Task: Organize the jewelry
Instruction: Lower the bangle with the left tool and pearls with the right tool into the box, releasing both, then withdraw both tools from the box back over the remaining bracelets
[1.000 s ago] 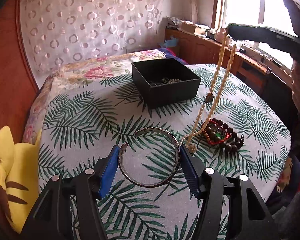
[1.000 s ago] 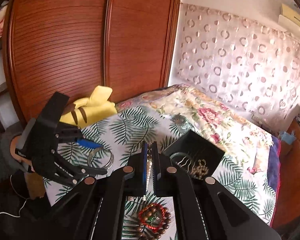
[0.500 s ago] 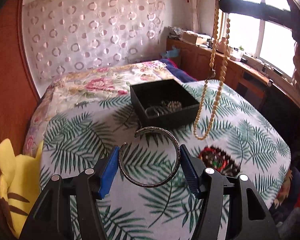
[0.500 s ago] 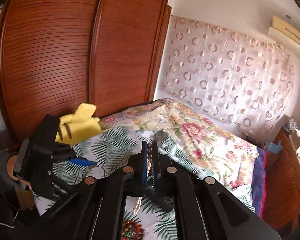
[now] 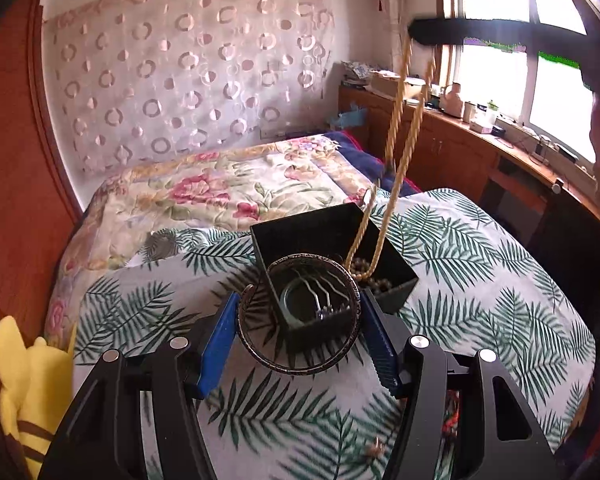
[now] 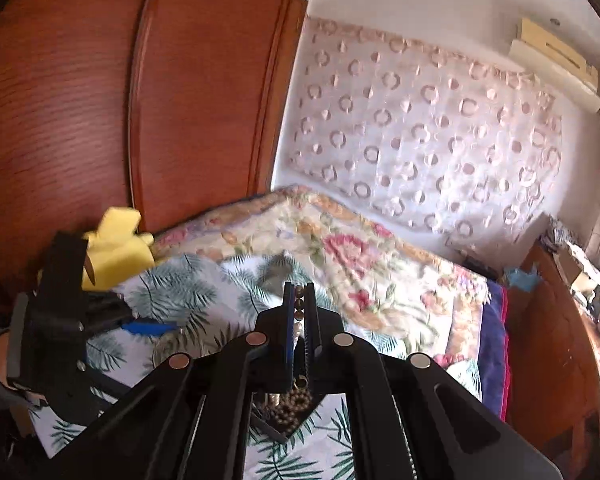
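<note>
While both grippers are loaded, the two items differ sharply in handling. Clamped across its width between the blue pads of the left gripper point(image 5: 298, 330) is an open-ended, dark engraved metal cuff bangle point(image 5: 298, 316); it is judged stiff, light and smooth-sided, so it could pivot or slip under a side-on hold, and the present hold across the widest span looks the soundest one. It is held above the palm-leaf printed bedspread point(image 5: 480, 264), in front of the square black jewelry box point(image 5: 332, 226), not yet over the opening.

Pinched at its top between the nearly closed fingers of the right gripper point(image 6: 299, 312) is a long cream beaded necklace point(image 5: 396, 148). It is limp and free to swing, its two strands hanging well below the grip. The lower end reaches into the box, where beads are gathered at the right corner; a hair clip and a ring-shaped item also lie inside.

Pose: the left gripper is low and roughly level, pointing at the box; the right is raised high above it, pointing forward across the bed.
</note>
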The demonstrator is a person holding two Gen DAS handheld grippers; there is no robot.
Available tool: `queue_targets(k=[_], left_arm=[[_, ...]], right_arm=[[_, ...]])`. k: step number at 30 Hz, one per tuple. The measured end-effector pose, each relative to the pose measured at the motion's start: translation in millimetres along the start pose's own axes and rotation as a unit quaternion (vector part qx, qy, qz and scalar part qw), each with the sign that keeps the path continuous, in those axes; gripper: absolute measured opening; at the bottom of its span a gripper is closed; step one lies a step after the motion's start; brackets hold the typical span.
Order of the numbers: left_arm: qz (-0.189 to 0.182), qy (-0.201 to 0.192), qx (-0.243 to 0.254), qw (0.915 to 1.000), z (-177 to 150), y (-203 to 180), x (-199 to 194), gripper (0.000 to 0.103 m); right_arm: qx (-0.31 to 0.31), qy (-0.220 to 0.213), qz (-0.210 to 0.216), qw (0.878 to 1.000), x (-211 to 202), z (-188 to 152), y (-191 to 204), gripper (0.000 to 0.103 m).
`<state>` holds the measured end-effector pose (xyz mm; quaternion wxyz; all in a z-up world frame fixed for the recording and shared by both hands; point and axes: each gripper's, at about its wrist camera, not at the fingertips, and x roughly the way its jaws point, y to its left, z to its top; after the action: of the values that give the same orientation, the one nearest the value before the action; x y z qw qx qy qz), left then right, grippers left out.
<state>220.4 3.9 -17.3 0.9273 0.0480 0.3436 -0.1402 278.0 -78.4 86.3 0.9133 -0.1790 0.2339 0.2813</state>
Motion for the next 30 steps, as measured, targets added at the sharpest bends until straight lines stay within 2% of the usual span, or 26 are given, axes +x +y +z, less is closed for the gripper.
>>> queue_targets(k=[8,13,14,15,16,22,24,30], left_arm=[[-0.004,0.024,-0.013,0.9996,9,0,46,0.058],[-0.005,0.042,-0.019,0.9989,13,0,71,0.057],[-0.006,0.044,-0.021,0.9988,15,-2,76,0.057],[-0.005,0.046,-0.021,0.9987,15,-2,79,0.057],[-0.003,0.047,-0.018,0.9987,16,-4,82,0.057],[0.0,0.039,-0.011,0.9992,22,-11,81,0.058],[0.0,0.032,-0.011,0.9994,24,-12,77,0.064],[0.003,0.012,-0.006,0.9999,20,-14,52,0.066]], right_arm=[[0.056,0.074,0.025,0.995,57,-52,-12,0.006],[0.102,0.095,0.04,0.989,77,-69,-19,0.009],[0.108,0.096,0.043,0.989,77,-70,-19,0.013],[0.112,0.096,0.045,0.988,77,-70,-20,0.025],[0.113,0.093,0.044,0.988,75,-71,-21,0.031],[0.114,0.078,0.043,0.989,52,-80,-25,0.031],[0.115,0.073,0.042,0.99,44,-86,-26,0.031],[0.124,0.061,0.052,0.989,17,-114,-18,0.031]])
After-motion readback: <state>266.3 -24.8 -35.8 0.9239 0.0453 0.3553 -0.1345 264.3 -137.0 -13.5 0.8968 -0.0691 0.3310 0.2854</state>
